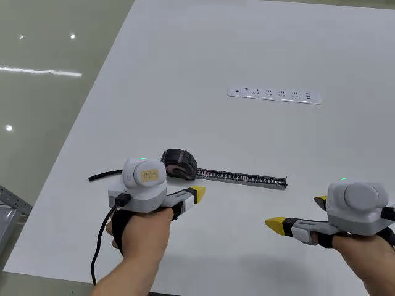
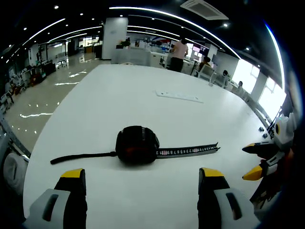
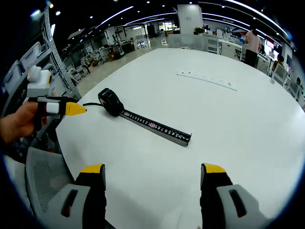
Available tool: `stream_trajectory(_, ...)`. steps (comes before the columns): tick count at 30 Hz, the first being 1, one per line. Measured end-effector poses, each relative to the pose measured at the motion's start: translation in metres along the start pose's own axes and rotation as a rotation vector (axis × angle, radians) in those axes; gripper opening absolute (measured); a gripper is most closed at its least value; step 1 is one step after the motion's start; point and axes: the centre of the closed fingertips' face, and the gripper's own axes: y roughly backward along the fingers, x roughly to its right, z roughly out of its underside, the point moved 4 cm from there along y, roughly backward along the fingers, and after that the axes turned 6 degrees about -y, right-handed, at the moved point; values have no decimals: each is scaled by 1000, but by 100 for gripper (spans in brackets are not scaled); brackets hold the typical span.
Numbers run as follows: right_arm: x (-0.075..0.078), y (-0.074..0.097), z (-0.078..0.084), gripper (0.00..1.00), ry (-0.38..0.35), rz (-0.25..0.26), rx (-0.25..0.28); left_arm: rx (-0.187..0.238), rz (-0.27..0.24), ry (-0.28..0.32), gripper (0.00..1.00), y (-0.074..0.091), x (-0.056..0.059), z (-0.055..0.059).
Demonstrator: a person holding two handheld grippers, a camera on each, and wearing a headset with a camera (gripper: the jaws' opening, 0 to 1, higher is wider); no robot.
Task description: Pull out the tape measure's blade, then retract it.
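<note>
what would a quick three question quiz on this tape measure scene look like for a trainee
1. True or false: the blade of the tape measure lies partly pulled out on the table.
2. What lies farther back on the table? A) power strip B) keyboard C) hammer
3. Fill in: the left gripper and right gripper are both ____, holding nothing.
Key: 1 true; 2 A; 3 open.

In the head view, left of centre, the left gripper point(image 1: 196, 192) hides its own second jaw and the end of the strap point(image 1: 103, 176) by the tape measure point(image 1: 179, 164). Numerals on the blade point(image 1: 244, 178) are too small to read. The right hand point(image 1: 370, 256) is cut off at lower right.
</note>
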Motion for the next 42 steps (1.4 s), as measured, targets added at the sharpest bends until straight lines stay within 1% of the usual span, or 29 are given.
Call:
stream_trajectory(5, 4, -4, -1, 84, 14, 0, -14, 5, -3, -2, 95, -8, 0, -3)
stream_trajectory(9, 10, -9, -2, 84, 22, -2, -21, 4, -3, -4, 95, -15, -1, -5)
stream_trajectory(15, 14, -14, -4, 83, 37, -4, -34, -1, -5, -7, 94, -25, -2, -6)
stream_trajectory(27, 18, -24, -8, 82, 70, -15, -59, 0, -10, -22, 92, -39, -3, -11)
stream_trajectory(33, 22, -30, -8, 81, 95, -23, -76, -2, -11, -16, 91, -47, -3, -13)
stream_trajectory(41, 25, -32, -8, 79, 111, -25, -83, -2, -13, -15, 90, -50, -4, -13)
stream_trajectory(42, 32, -40, -11, 79, 145, -33, -99, -10, -16, -11, 90, -57, -6, -11)
